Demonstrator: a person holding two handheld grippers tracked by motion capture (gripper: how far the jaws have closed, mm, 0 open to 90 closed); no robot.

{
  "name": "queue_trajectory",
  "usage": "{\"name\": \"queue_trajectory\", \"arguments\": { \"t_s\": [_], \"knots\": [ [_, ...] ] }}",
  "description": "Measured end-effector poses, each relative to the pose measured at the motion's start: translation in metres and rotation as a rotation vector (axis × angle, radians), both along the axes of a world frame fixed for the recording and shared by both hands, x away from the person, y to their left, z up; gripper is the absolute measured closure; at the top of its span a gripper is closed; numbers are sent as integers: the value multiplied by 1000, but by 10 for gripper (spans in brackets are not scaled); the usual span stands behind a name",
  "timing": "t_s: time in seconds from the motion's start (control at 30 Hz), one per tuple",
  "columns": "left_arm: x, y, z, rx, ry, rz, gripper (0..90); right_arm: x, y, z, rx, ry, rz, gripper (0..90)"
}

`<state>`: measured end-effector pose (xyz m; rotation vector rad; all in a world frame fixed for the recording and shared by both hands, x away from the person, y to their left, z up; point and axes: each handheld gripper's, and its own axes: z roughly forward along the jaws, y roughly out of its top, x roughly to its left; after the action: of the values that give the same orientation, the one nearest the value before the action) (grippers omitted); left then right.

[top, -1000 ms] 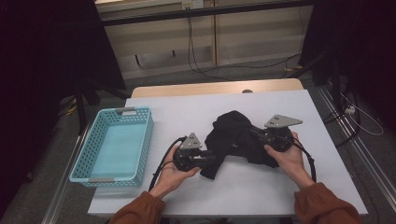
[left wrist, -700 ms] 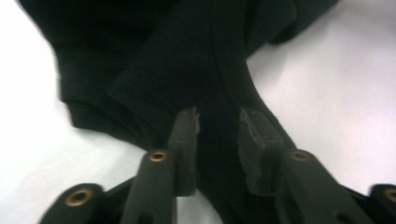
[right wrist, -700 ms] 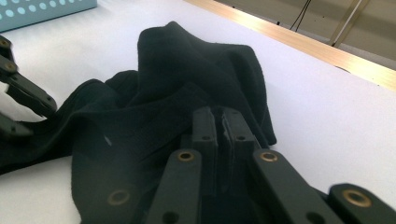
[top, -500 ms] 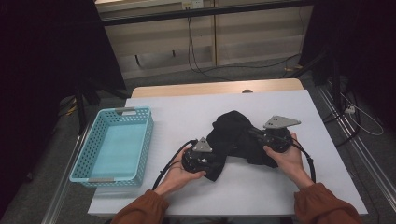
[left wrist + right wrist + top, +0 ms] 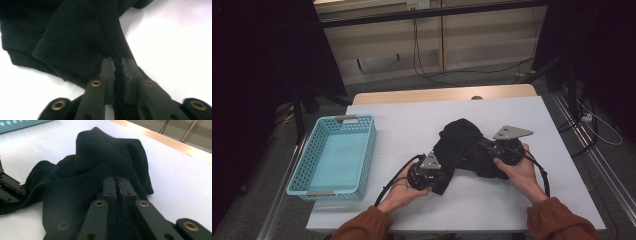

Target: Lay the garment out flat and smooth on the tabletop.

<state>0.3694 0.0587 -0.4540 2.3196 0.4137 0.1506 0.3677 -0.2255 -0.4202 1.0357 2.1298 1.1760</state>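
No legible text, seemingly.

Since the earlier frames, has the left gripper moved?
Yes. The left gripper has shifted right, away from the blue basket, its jaws just closing on the black garment.

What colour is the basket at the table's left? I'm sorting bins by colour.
Light blue basket, perforated walls; clearest in the high view.

The high view looks forward and down over the white table (image 5: 512, 210); both gripper views sit close (almost touching), sharing the black garment (image 5: 462, 142) (image 5: 75, 32) (image 5: 105, 152).
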Motion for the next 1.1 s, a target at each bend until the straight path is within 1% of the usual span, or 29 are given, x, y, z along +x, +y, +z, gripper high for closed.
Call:
{"name": "queue_trajectory", "arguments": {
  "t_s": [0.07,0.17,0.23,0.3,0.47,0.53,0.63,0.8,0.83,0.9,1.0,1.03,1.1],
  "knots": [
    [0,0,1,-20,19,0,839,-1,0,1,5,0,0,860],
    [0,3,8,-76,36,16,842,-1,-2,2,11,-4,-1,860],
    [1,7,14,-107,25,34,841,-2,-3,3,12,-8,-4,860],
    [3,12,19,-135,26,48,841,-2,-4,5,17,-14,-5,860],
    [5,22,26,-183,29,68,838,-4,-5,7,26,-18,-7,860],
    [5,24,28,-186,19,67,836,-4,-5,7,26,-17,-7,860],
    [4,24,28,-184,22,66,833,-4,-5,7,27,-17,-6,860],
    [3,20,22,-146,33,45,823,-5,-5,7,30,-18,-2,860],
    [3,18,20,-142,42,41,818,-6,-5,8,30,-17,-3,860],
    [1,14,16,-118,48,27,816,-7,-5,8,29,-17,0,860],
    [-1,9,13,-106,55,12,790,-9,-5,8,28,-17,6,860],
    [-2,8,12,-102,52,8,788,-10,-6,8,28,-15,6,860],
    [-2,6,11,-104,63,7,788,-12,-6,8,29,-16,7,860]
  ]
}}
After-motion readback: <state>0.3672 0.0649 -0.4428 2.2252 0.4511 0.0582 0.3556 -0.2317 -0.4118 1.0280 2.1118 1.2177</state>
